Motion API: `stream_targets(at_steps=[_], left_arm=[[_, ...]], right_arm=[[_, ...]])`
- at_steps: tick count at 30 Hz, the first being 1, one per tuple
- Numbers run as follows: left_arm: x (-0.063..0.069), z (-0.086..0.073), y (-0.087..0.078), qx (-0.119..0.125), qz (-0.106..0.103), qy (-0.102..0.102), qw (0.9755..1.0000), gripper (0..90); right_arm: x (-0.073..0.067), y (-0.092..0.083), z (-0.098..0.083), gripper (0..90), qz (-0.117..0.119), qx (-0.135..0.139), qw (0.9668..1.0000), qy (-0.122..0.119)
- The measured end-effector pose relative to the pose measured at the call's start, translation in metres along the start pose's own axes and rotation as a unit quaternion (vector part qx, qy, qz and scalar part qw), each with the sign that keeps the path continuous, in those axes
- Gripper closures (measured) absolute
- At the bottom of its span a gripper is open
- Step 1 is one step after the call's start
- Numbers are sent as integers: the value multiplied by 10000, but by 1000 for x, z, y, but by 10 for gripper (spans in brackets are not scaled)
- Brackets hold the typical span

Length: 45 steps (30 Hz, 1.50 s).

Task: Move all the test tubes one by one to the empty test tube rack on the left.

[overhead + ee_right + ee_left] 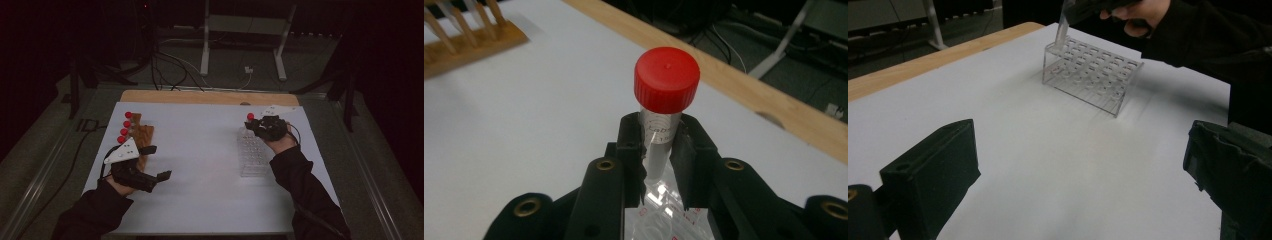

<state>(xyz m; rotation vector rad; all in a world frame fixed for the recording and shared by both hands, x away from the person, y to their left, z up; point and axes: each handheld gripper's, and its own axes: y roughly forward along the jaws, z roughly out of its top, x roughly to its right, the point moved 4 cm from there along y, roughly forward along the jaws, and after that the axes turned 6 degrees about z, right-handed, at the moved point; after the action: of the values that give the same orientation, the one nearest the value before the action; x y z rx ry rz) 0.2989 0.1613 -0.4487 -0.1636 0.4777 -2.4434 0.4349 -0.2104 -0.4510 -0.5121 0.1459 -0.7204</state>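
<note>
High view: white rectangular table sheet (200,170) over a wooden tabletop, bare wood strip showing along the far edge. Right gripper (256,125) sits over the far end of the clear plastic tube rack (252,162), jaws clamped on a clear plastic test tube with red screw cap (250,116). Tube upright, cap above the jaws, its lower end at the far corner of the rack; cannot tell whether the tip is inside a hole. The rack lies in the right half of the sheet, long side running near to far, near the right edge but not at it.

Left gripper (156,162) rests low at the near left, jaws spread wide, nothing between them. Just behind it, a brown wooden tube stand (142,137) holds four red-capped tubes (124,127) in a row, close to the sheet's left edge.

Wide bare stretch of sheet between stand and rack, and all along the near edge.

Right gripper view: pads pinch the tube (659,145) just under the cap, with the wood edge strip (744,82) running beyond.

Left gripper view: rack (1093,75) across open sheet, well apart from the jaws.
</note>
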Motion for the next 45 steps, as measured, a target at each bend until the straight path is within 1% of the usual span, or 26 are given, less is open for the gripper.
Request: stream_targets(at_steps=[4,5,6,8,9,12,13,15,16,17,19,20,21,23,24,26,27,29,33,34,35,36,37,38,39,45], left_arm=[[2,4,1,32,-27,-23,10000,20],[2,5,1,43,-69,-26,10000,20],[3,6,2,44,-50,-27,10000,20],[4,8,3,51,-111,-9,9999,22],[4,9,4,39,-81,17,10000,22],[5,12,6,29,-101,11,9999,22],[6,13,7,24,-157,6,9999,22],[7,16,9,38,-169,19,9998,22],[8,17,9,27,-204,57,9998,23],[9,19,10,31,-170,100,9998,23],[11,22,12,28,-226,115,9997,22],[12,24,13,20,-183,143,9997,23],[13,25,15,15,-214,171,9996,23],[15,28,17,10,-209,192,9996,23],[17,30,19,5,-262,209,9994,23],[20,33,22,-12,-259,254,9993,24],[21,34,24,-2,-313,266,9992,29],[25,38,28,-7,-321,329,9989,40],[32,42,38,-23,-437,432,9981,77],[34,43,42,-35,-420,453,9981,83],[36,43,44,-28,-471,463,9978,96],[37,44,47,-13,-465,491,9977,142],[39,45,51,-6,-479,493,9976,166],[41,45,54,-10,-532,503,9973,173],[42,46,57,-17,-527,527,9972,207],[50,47,76,-56,-621,633,9960,336]], right_arm=[[-7,-9,7,751,-7,63,9999,-120],[-8,-12,9,751,85,101,9999,-100],[-10,-14,10,751,87,125,9998,-123],[-15,-16,12,751,173,145,9996,-165],[-19,-17,13,751,209,141,9995,-196],[-30,-17,14,751,359,111,9989,-282],[-34,-17,14,751,414,101,9986,-317],[-42,-16,14,751,527,83,9979,-360],[-46,-15,14,751,577,59,9975,-398],[-51,-15,13,751,614,24,9970,-468],[-60,-14,13,751,727,-24,9959,-544],[-64,-13,12,751,770,-71,9952,-605],[-68,-12,12,751,809,-88,9945,-653],[-77,-11,12,751,922,-114,9932,-695],[-82,-11,11,751,961,-139,9927,-713],[-91,-10,10,751,1079,-170,9912,-749],[-96,-9,9,751,1126,-198,9905,-768],[-105,-7,6,751,1259,-256,9887,-771],[-124,-1,-1,751,1480,-384,9851,-781],[-128,0,-3,751,1525,-420,9843,-783],[-131,1,-5,751,1572,-455,9834,-784],[-135,3,-6,751,1615,-479,9825,-791],[-138,4,-7,751,1655,-508,9818,-784],[-140,5,-8,751,1688,-526,9812,-779],[-142,6,-9,751,1707,-549,9806,-796],[-150,8,-9,751,1842,-558,9780,-801]])
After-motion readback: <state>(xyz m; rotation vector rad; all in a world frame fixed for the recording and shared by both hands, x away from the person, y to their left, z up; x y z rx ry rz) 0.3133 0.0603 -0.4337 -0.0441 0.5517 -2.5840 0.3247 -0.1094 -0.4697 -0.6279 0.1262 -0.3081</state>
